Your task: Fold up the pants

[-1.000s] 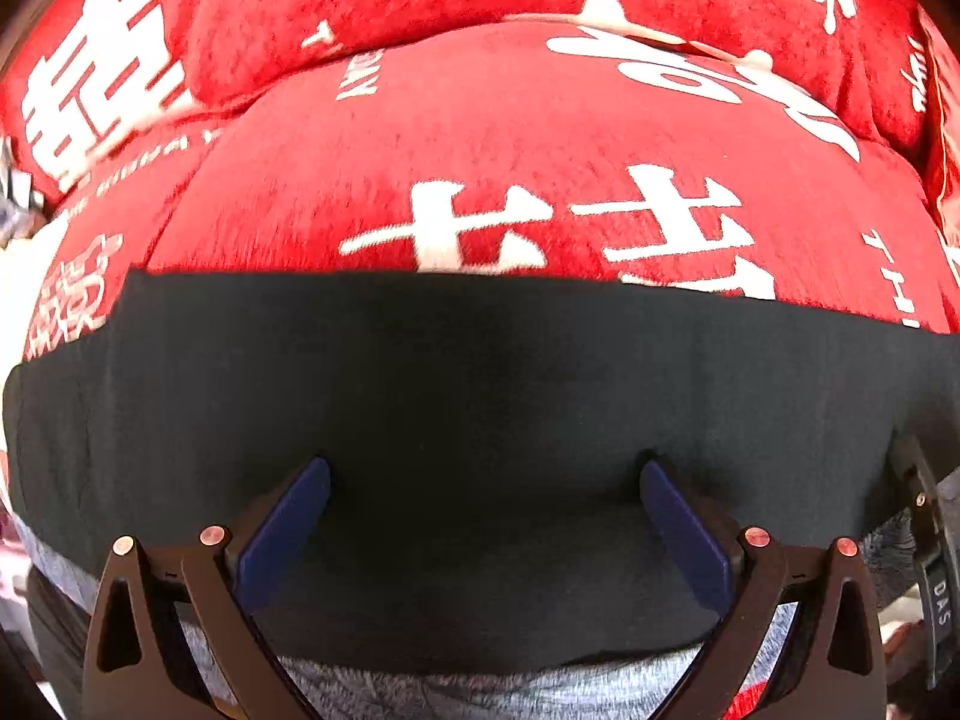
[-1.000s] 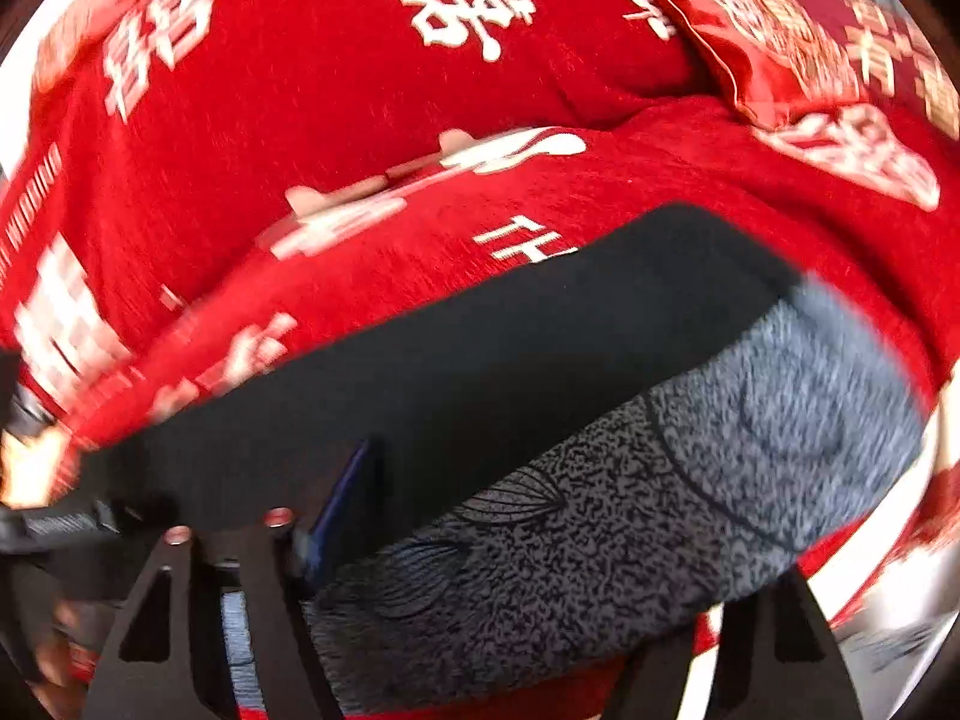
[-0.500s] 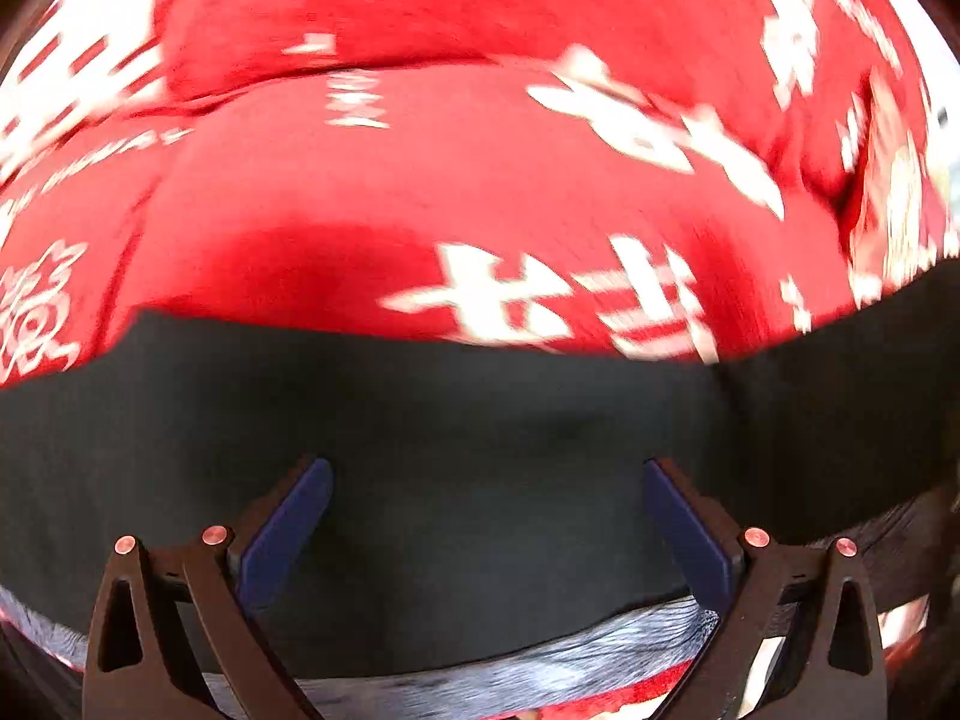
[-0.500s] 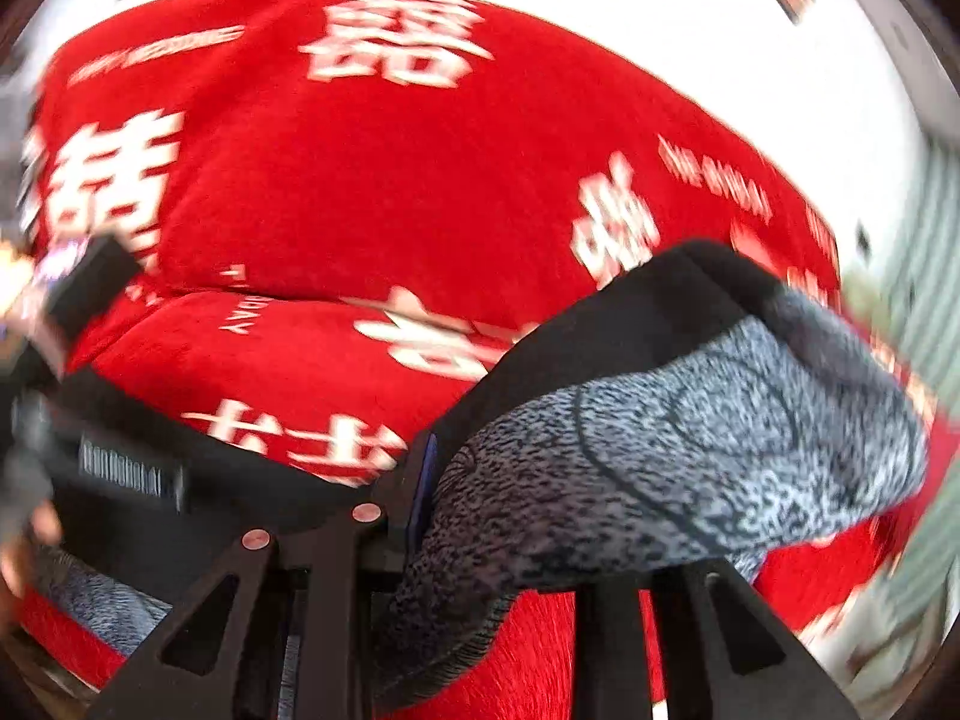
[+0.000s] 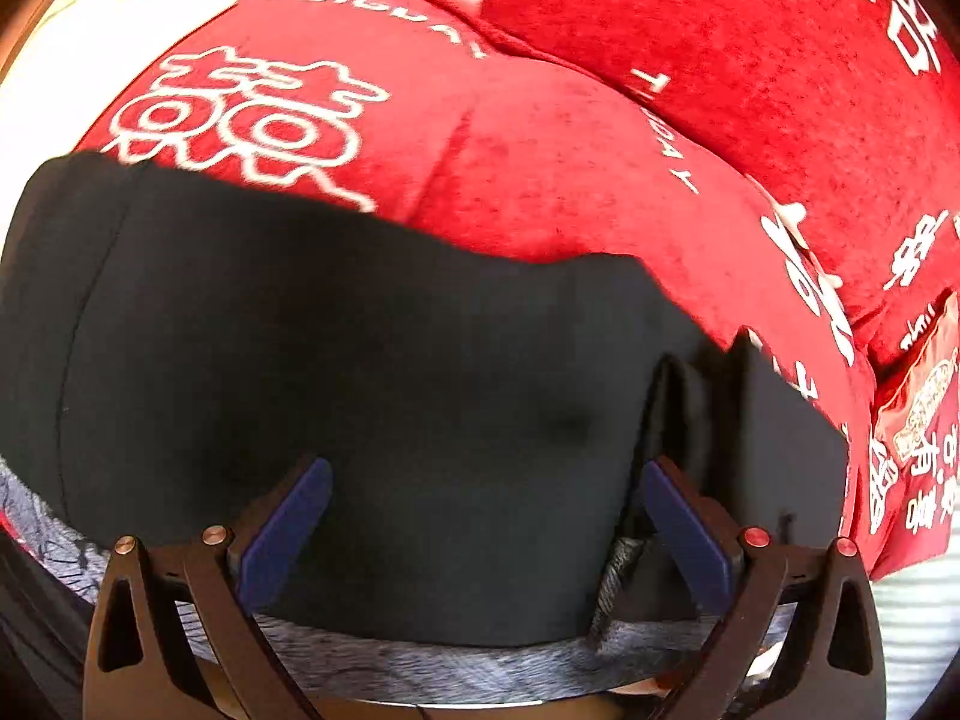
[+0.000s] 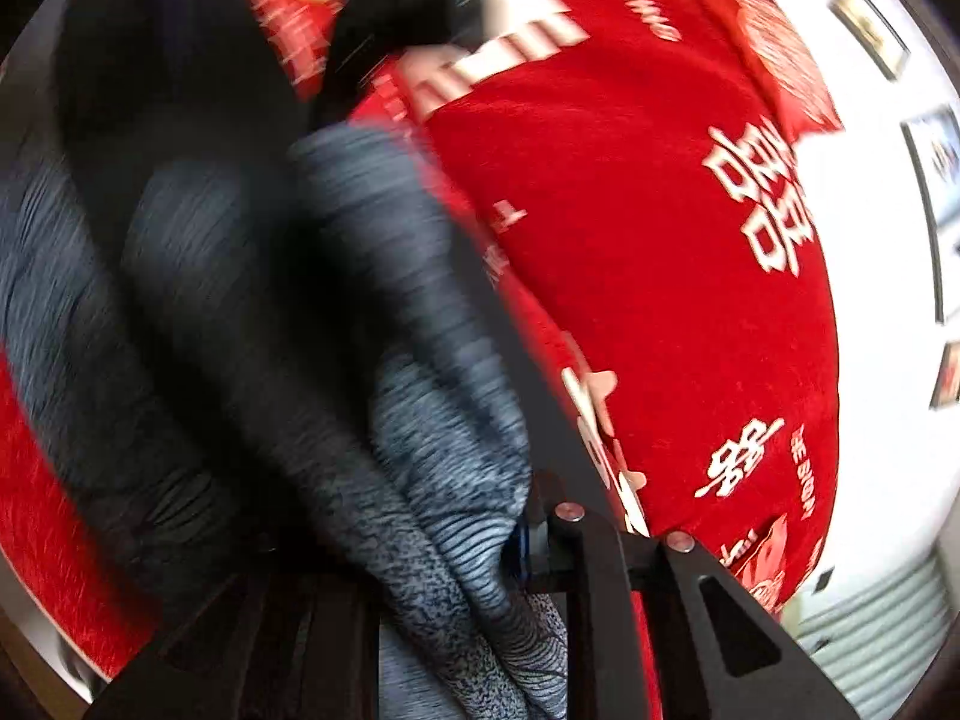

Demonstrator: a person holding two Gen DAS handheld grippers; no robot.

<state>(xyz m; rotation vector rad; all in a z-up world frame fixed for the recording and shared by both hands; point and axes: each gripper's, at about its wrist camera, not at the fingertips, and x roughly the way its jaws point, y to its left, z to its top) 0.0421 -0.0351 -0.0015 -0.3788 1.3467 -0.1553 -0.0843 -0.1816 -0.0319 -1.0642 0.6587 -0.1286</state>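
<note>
The left hand-held gripper [image 5: 480, 534] rests wide open on the black pants [image 5: 372, 372] spread across the red sofa cushion [image 5: 540, 168], probably pinning them, while the right hand-held gripper [image 6: 480, 546] carries their pinched grey-patterned end over for the fold.

one pants [image 5: 372, 396] — two grippers [image 5: 480, 516] [image 6: 456, 546]
</note>
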